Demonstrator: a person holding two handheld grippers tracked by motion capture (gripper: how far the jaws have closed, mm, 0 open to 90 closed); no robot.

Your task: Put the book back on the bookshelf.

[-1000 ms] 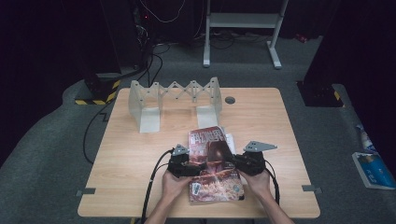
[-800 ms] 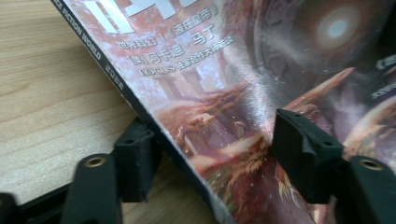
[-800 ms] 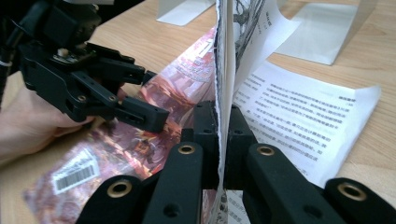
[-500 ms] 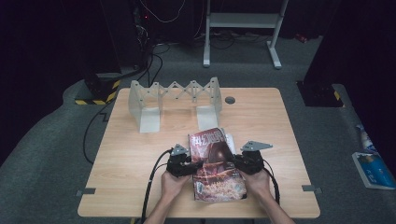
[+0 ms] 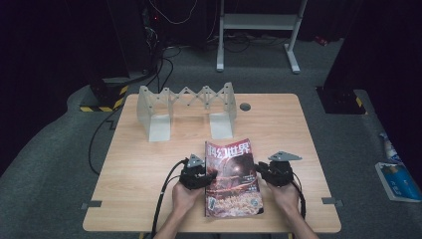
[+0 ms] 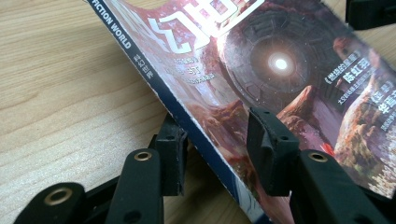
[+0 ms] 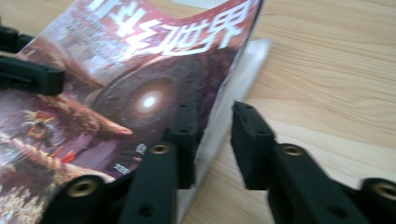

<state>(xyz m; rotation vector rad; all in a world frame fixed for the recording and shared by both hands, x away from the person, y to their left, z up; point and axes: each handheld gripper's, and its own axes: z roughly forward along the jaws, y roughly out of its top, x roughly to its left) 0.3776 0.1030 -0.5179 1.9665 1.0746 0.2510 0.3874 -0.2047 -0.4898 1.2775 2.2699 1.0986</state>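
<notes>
Jaws of the left tool have just been closing and are seen astride the spine edge of the magazine, one under it and one over the cover, a gap visible at the upper pad, so no clamping is shown; jaws of the right tool have just been opening, released, the free edge of the magazine between them; between both tools the magazine is found on the tabletop; beyond it a grey folding rack is stood.
</notes>
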